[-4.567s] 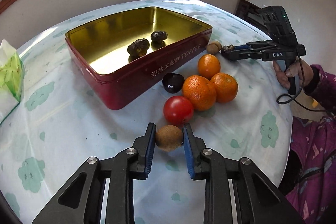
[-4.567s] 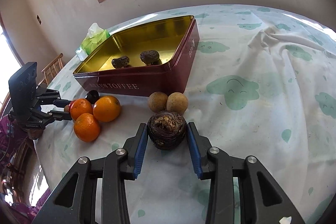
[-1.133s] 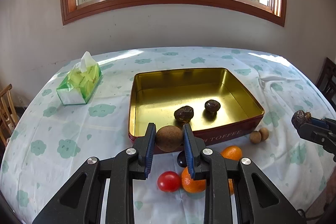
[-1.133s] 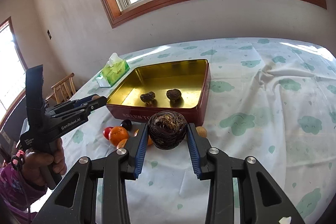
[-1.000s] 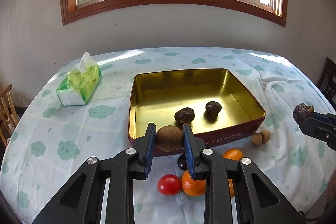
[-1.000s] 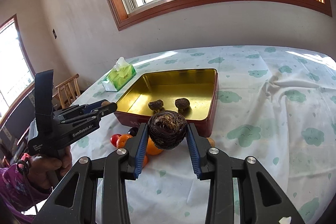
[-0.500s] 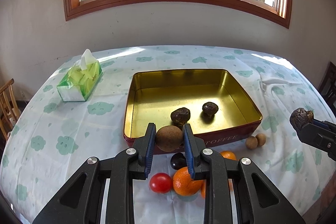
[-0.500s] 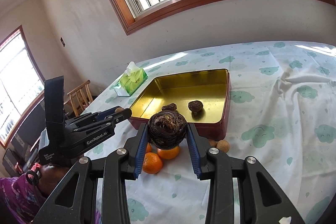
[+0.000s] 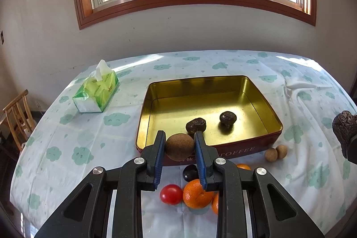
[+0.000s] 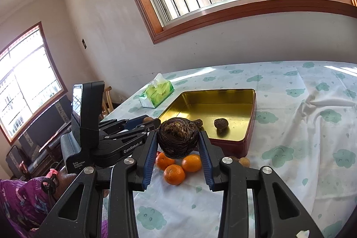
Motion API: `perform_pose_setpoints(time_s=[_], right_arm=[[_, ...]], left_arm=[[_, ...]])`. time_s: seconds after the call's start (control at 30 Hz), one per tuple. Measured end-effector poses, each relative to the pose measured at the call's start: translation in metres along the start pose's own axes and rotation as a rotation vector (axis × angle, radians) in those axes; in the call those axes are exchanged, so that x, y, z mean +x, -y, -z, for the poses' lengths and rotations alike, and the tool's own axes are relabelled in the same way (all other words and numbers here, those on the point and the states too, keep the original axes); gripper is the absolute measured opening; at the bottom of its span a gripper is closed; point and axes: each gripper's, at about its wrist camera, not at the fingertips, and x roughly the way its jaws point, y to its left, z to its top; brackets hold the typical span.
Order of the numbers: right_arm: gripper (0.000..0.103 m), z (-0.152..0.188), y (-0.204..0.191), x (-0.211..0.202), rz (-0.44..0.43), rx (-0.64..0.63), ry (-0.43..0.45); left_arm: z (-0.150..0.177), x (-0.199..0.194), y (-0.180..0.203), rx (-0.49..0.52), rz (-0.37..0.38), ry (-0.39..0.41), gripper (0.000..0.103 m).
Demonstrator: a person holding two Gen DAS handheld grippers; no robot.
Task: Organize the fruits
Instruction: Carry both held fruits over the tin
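My left gripper (image 9: 179, 146) is shut on a round brown fruit (image 9: 179, 146), held above the near rim of the red and gold tin (image 9: 200, 93). Two dark wrinkled fruits (image 9: 196, 124) (image 9: 227, 118) lie in the tin. My right gripper (image 10: 177, 141) is shut on a dark rough round fruit (image 10: 177, 137), held above the oranges (image 10: 174, 173); this fruit shows at the right edge of the left wrist view (image 9: 344, 126). In front of the tin lie a red tomato (image 9: 171, 194), oranges (image 9: 197, 193), a dark plum (image 9: 189, 172) and two small brown fruits (image 9: 275, 152).
A green tissue pack (image 9: 97, 90) sits left of the tin on the cloud-patterned tablecloth (image 9: 78, 144). A wooden chair (image 9: 17, 117) stands past the table's left edge. The left gripper's body (image 10: 107, 137) fills the left of the right wrist view.
Both grippers have lifted their fruits off the table and risen. In the last second the right gripper has swung left, closer to the left gripper; the left has drifted slightly.
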Motion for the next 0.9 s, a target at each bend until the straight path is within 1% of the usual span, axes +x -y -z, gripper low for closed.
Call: perform_pose_setpoints(time_s=[0.1,0.33,0.5,0.73,0.9], right_arm=[[0.034,0.002,0.005,-0.001,-0.015,0.010,-0.016],[0.034,-0.001,0.000,-0.003,-0.038,-0.058,-0.035],[0.034,-0.005,-0.005,-0.001,-0.052,-0.070,-0.025],[0.034,-0.009,-0.011,-0.003,-0.025,-0.078,0.005],[0.034,-0.015,-0.009,0.001,0.009,-0.065,0.023]], left_arm=[[0.001,-0.002,0.002,-0.011,-0.012,-0.001,0.027],[0.009,-0.002,-0.002,-0.058,-0.025,-0.015,0.027],[0.011,-0.006,-0.002,-0.048,-0.035,-0.006,0.027],[0.005,-0.005,-0.003,-0.032,-0.016,0.010,0.027],[-0.003,-0.001,-0.002,0.014,-0.004,0.020,0.027]])
